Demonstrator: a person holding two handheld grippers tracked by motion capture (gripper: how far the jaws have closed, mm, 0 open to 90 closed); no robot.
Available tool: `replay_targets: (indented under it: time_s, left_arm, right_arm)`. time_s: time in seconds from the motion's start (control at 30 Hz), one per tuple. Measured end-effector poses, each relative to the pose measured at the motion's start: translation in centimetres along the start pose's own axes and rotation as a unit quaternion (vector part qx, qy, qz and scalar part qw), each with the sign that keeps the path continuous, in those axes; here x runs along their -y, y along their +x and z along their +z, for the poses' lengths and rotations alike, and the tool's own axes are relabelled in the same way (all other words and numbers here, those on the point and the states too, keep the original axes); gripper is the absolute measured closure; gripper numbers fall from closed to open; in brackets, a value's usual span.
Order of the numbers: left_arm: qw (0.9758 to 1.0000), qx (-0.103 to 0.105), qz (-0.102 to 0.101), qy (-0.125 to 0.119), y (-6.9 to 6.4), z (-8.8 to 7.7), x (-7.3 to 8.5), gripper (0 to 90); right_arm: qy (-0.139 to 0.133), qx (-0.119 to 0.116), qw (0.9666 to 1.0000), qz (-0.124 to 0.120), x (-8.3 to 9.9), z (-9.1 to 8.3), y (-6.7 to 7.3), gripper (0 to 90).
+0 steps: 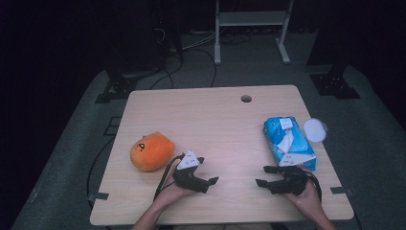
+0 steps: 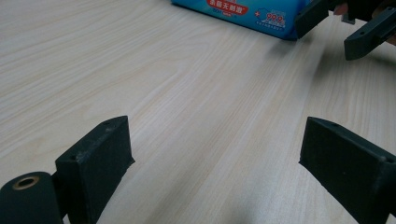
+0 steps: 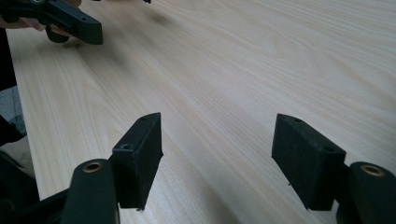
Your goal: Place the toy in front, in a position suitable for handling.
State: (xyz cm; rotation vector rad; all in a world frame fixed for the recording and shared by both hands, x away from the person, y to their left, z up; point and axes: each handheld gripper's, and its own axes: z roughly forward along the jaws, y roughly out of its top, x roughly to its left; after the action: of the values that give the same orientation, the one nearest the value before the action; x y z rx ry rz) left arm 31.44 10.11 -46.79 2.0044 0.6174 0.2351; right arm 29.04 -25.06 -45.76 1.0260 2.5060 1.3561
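Note:
An orange plush toy (image 1: 152,152) lies on the left part of the wooden table (image 1: 215,120). A blue pack of wet wipes (image 1: 288,142) lies at the right, and its edge reaches into the left gripper view (image 2: 238,11). My left gripper (image 1: 207,170) rests low just right of the plush, open, with bare wood between its jaws (image 2: 217,144). My right gripper (image 1: 262,176) sits below the pack's near end, also open with nothing held (image 3: 217,140). The two grippers point toward each other across the table's near middle.
A white round lid (image 1: 315,129) lies right of the wipes pack, at the table's right edge. A cable hole (image 1: 246,98) is near the far edge. Beyond the table are a dark floor, cables and a metal stand (image 1: 251,28).

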Motion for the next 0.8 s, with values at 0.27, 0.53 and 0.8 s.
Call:
replay_targets:
  time_s: [0.27,0.53,0.8]
  left_arm:
    - [0.9999,0.010,-0.003,-0.002,0.0,-0.5,-0.4,8.8]
    - [0.9988,-0.011,0.002,-0.049,0.7,-3.7,-2.1,8.9]
    - [0.9959,-0.038,-0.003,-0.082,2.0,-6.3,-3.1,9.0]
  right_arm:
    - [-0.002,-0.004,1.0000,0.002,-0.1,0.1,-0.3,32.1]
    - [-0.004,0.000,1.0000,-0.003,-0.2,0.0,0.1,32.0]
    - [-0.003,0.000,1.0000,-0.004,-0.2,0.1,0.2,31.9]
